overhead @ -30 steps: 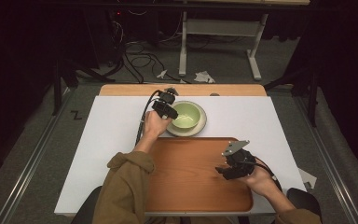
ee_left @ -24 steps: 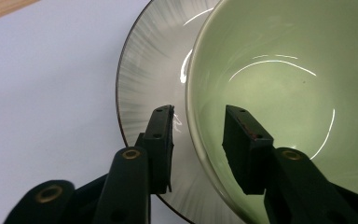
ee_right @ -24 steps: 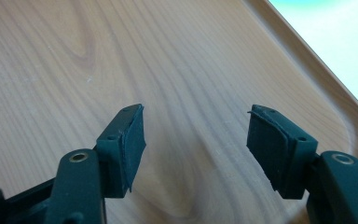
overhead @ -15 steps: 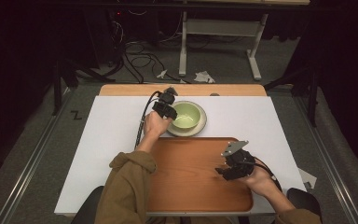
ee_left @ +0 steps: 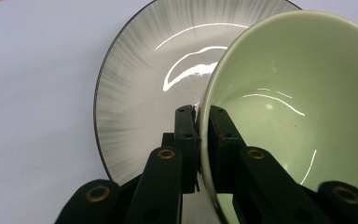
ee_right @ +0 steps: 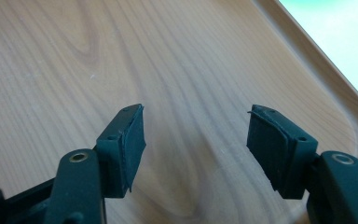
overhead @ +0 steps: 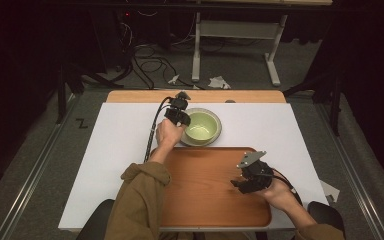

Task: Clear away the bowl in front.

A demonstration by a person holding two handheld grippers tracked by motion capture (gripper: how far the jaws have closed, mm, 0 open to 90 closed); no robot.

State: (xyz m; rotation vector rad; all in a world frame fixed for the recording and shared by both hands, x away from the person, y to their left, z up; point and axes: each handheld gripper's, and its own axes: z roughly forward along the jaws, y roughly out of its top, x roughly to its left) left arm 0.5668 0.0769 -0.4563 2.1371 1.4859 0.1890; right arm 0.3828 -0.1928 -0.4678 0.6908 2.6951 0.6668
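Left hand-held gripper (overhead: 179,114) jaws just closed on bowl (overhead: 201,125) rim — white table (overhead: 110,150).

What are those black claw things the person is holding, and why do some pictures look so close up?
They are grabbing tools, one in each hand, each with two black jaws that pinch. One camera looks down from above the table. The other two ride on the tools, so they see things close up. From above, the left gripper is at a green bowl that sits on a grey plate. Its close-up shows the jaws, which have just been closing, pinching the bowl's rim, one inside and one outside. The right gripper hangs over a wooden tray with its jaws wide open, holding nothing. The tray rests on a white table.
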